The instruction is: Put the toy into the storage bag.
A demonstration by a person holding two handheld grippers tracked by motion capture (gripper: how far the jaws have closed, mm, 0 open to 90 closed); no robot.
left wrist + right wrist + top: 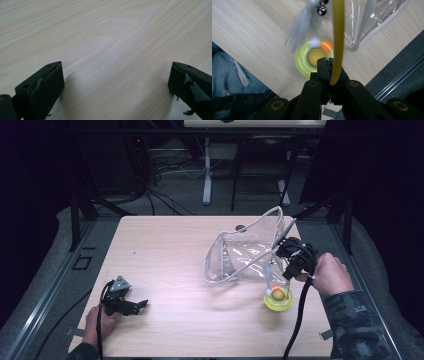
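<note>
While the left gripper rests low on the table near its front left corner, its jaws stand wide apart with bare wood between them; the left gripper view shows both jaw tips close above the table, nothing held. Left hand wraps the handle, cable trailing toward the table edge.

Right gripper is up at the right side of the table, held by the right hand. In the right gripper view its jaws are clamped together on a yellow rod, which runs from the jaw tips straight up out of the top of that view. A grey feather and small bells hang beside the rod, blurred. In the high view a thin wand sticks up and back from the gripper, across the bag.

Below the right gripper sits a round yellow-green toy on the table, near the right edge, with an orange ball and a white ball at its ring and a darker yellow centre. Toy lies just in front of a clear plastic bag, which stands crumpled and open at mid-right of the table; whether they touch is unclear. Bag corner shows right of the rod in the right gripper view.

Person's jeans show past the table edge.
</note>
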